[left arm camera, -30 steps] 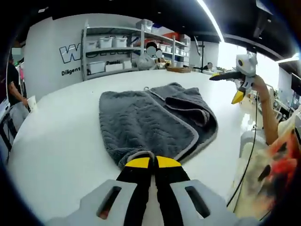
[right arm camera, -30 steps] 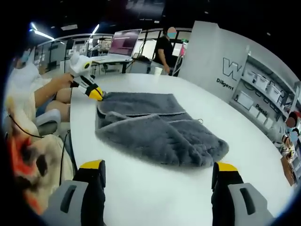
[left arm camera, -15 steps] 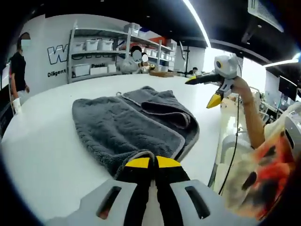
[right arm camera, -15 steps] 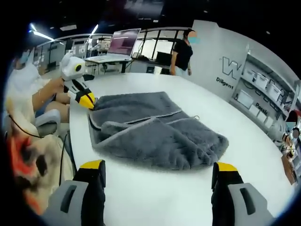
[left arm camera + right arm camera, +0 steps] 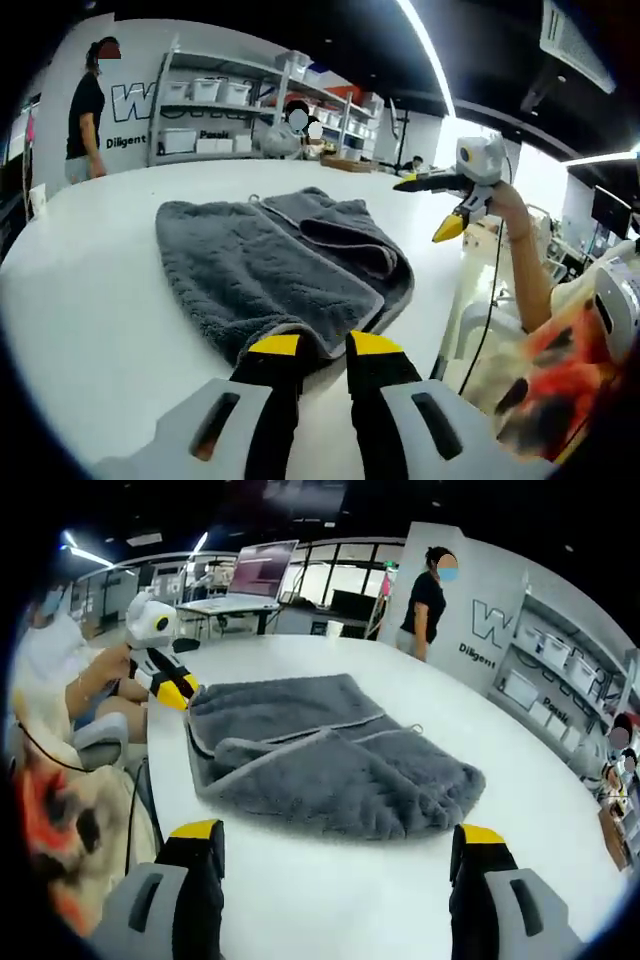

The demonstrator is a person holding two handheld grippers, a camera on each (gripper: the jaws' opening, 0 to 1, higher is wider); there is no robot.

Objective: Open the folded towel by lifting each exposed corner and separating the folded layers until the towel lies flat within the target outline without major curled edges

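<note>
- Grey towel [image 5: 280,265] lay folded on the white surface [image 5: 90,300], top layer doubled back into a thick roll along one side; pale binding traced the edges, small hang loop [image 5: 417,729] at one edge.
- In the left gripper view, the left gripper [image 5: 325,345] sat at the towel's near corner; jaws parted by a narrow gap, yellow tips either side of the corner edge. Couldn't tell whether they were touching the fabric.
- In the right gripper view, the right gripper [image 5: 335,845] was above bare surface just short of the towel's rolled edge; jaws spread wide, nothing between them.
- Left gripper also showed in the right gripper view [image 5: 170,685], yellow tips at the towel's far corner, near the surface edge.
- Right gripper showed in the left gripper view [image 5: 445,205], off the towel and out past the surface edge, jaws spread.
- Nothing else lay on the surface near the towel; bare white all round it, widest on the side away from the person. Towel corner at the left gripper was close to the surface edge.
- Background: shelving [image 5: 225,110] with white bins, a standing person in dark top [image 5: 425,600], a monitor [image 5: 262,570] on a far desk.
- Wall lettering partly readable: a large "W" and "Diligent" [image 5: 485,660]; rest cut off.
</note>
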